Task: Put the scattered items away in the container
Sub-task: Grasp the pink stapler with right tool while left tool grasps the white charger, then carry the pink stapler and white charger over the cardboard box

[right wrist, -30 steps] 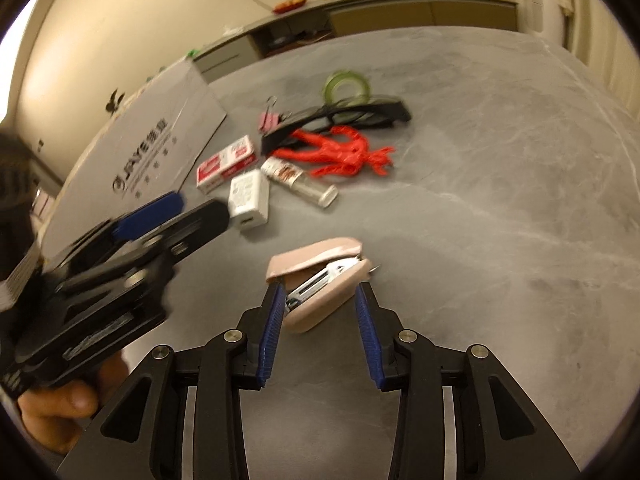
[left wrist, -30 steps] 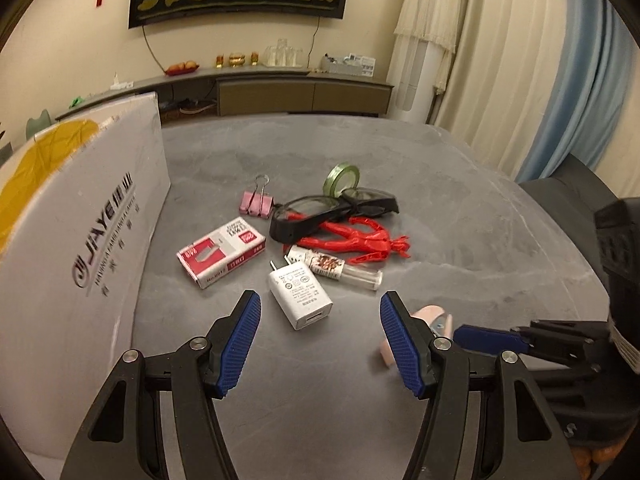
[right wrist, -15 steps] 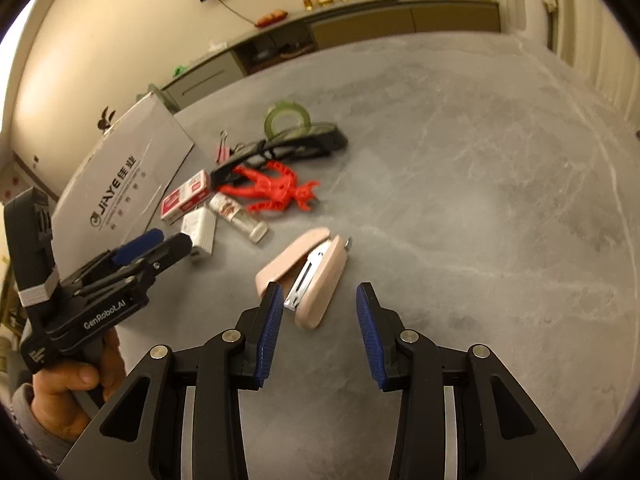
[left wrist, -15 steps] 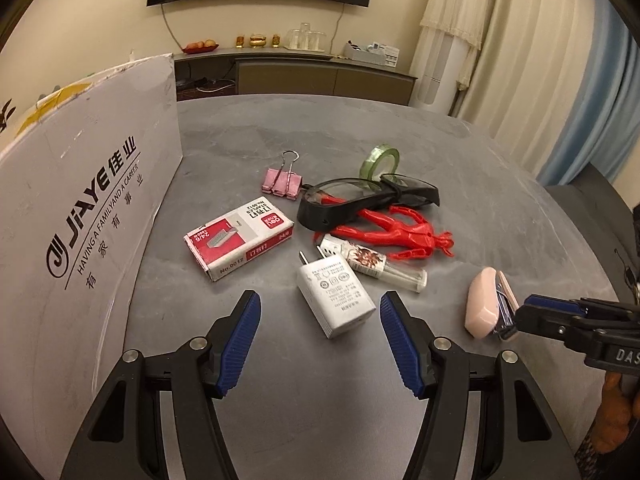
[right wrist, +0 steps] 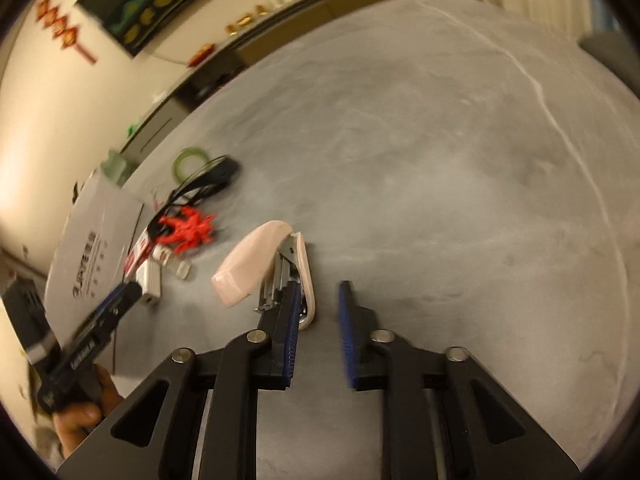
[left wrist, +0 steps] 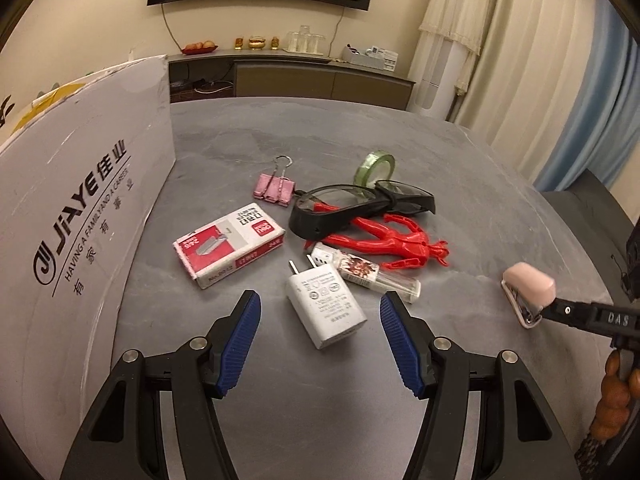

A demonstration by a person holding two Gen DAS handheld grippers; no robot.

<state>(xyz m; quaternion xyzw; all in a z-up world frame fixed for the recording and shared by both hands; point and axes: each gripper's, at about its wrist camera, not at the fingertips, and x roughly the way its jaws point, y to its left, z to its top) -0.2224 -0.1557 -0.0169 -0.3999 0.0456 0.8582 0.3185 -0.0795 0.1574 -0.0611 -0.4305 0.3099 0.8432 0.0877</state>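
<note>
Pink stapler (right wrist: 268,264) at my right tongs' (right wrist: 318,312) tips, 11 o'clock, not gripped; both tongs apart. Left tongs (left wrist: 320,336) over white charger (left wrist: 326,306). Everything lies on the table (left wrist: 480,200); white box (left wrist: 80,216) at 9 o'clock. Nothing visibly packed.

The charger (left wrist: 326,306) lies between the staple box (left wrist: 229,244) and the stapler (left wrist: 528,293), figurine (left wrist: 394,242) behind it.

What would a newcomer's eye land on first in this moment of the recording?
Probably the red toy figure, lying mid-table in a cluster of small items, partly under black glasses. Next, the big white box standing along the left edge. Then the pink stapler, alone to the right, with the open right hand-held gripper at it.
</note>
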